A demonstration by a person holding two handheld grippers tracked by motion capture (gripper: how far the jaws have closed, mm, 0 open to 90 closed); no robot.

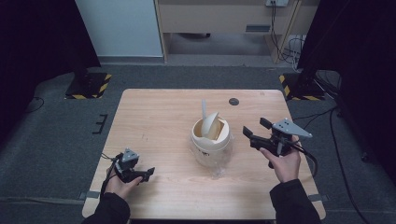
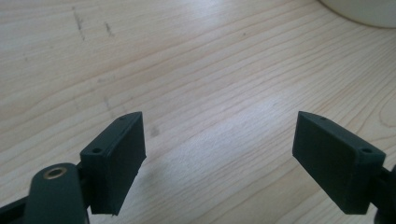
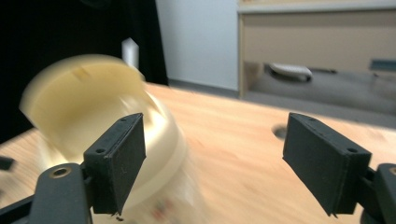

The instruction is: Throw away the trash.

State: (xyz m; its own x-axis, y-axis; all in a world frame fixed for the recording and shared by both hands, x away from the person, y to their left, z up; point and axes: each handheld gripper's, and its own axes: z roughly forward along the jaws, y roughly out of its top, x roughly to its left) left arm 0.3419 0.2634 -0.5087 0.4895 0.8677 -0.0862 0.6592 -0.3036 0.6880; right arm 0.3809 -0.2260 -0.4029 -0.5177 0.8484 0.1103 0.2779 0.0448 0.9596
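A cream bin (image 1: 211,140) with a swing lid (image 1: 211,125) tipped on edge stands at the middle of the wooden table (image 1: 159,116). A thin white strip (image 1: 204,108) pokes up behind the lid. My right gripper (image 1: 254,130) hovers just right of the bin, open and empty, pointing left toward it. In the right gripper view the bin (image 3: 93,121) is blurred behind the left jaw of that gripper (image 3: 215,144). My left gripper (image 1: 149,172) rests low at the front left, open, with bare wood between its jaws (image 2: 219,140). The bin's base (image 2: 364,11) shows at the top right there.
A dark round hole (image 1: 234,101) sits near the table's far edge, also the hole (image 3: 280,132) past my right jaws. Clear plastic (image 1: 219,170) lies at the bin's foot. Striped stand bases (image 1: 88,86) and floor cables (image 1: 292,46) lie beyond the table.
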